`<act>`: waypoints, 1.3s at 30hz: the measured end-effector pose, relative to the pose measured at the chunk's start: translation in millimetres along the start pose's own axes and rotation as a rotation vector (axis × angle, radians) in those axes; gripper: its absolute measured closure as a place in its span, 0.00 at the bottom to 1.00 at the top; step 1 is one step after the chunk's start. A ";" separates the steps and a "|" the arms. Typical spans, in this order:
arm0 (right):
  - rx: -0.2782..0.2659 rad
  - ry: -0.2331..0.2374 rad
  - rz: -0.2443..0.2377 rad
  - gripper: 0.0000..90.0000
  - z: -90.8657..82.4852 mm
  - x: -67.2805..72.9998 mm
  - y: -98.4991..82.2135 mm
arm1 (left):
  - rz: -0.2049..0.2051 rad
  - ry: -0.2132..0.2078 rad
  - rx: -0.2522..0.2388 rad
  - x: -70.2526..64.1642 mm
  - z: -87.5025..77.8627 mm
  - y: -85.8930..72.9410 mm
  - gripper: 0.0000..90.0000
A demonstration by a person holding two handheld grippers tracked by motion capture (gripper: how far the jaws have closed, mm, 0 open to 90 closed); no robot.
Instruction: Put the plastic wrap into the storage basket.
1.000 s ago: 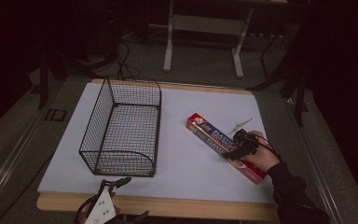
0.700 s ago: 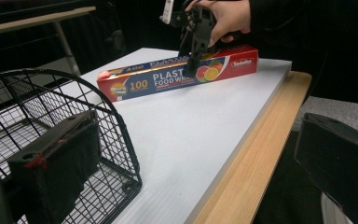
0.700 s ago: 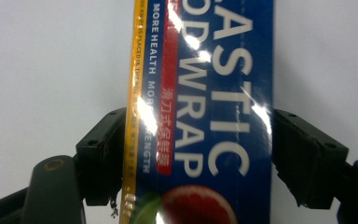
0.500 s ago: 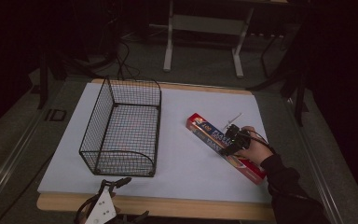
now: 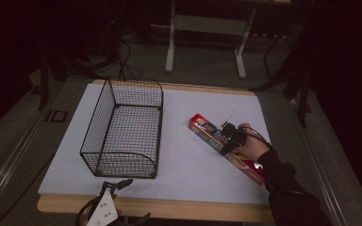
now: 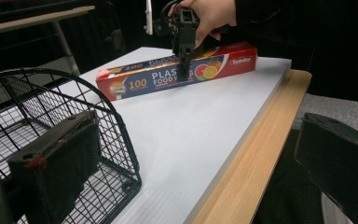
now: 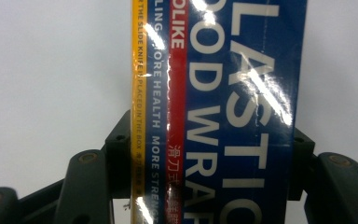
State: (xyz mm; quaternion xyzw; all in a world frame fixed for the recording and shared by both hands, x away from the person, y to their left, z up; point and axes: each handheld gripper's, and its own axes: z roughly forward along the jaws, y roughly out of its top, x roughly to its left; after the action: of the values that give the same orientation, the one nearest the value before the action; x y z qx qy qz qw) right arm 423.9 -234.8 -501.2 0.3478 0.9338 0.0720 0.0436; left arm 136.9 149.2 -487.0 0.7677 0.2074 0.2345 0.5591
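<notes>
Item: plastic food wrap box (image 5: 226, 148), long, red and blue, lying flat and slantwise on the white surface (image 5: 188, 165), right of the wire basket (image 5: 122, 129) and well apart from it.

Right hand-held gripper (image 5: 227, 141): jaws have just been closing and now clamp the box across its width, near its middle.

Left hand-held gripper (image 5: 104, 207): at the near edge, just before the basket, jaws apart, holding nothing.

Wrap box (image 6: 177, 77) red-blue – basket (image 5: 122, 132) black wire.
</notes>
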 end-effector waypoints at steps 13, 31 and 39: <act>-0.122 0.013 0.139 0.44 -37.9 -10.5 5.0 | 0.001 -0.002 0.002 -0.1 0.3 0.0 0.01; -0.206 -0.049 0.141 0.44 -86.3 20.8 46.9 | 0.002 -0.002 -0.001 -0.4 0.0 -0.1 0.01; -0.221 -0.036 0.160 0.44 -105.9 35.2 67.1 | 0.002 -0.003 -0.001 -0.3 0.3 0.0 0.01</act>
State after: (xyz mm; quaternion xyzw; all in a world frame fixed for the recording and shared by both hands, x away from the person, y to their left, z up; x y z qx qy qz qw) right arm 426.6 -172.6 -386.9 0.4154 0.8886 0.1712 0.0926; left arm 136.8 148.8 -487.1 0.7681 0.2056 0.2338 0.5595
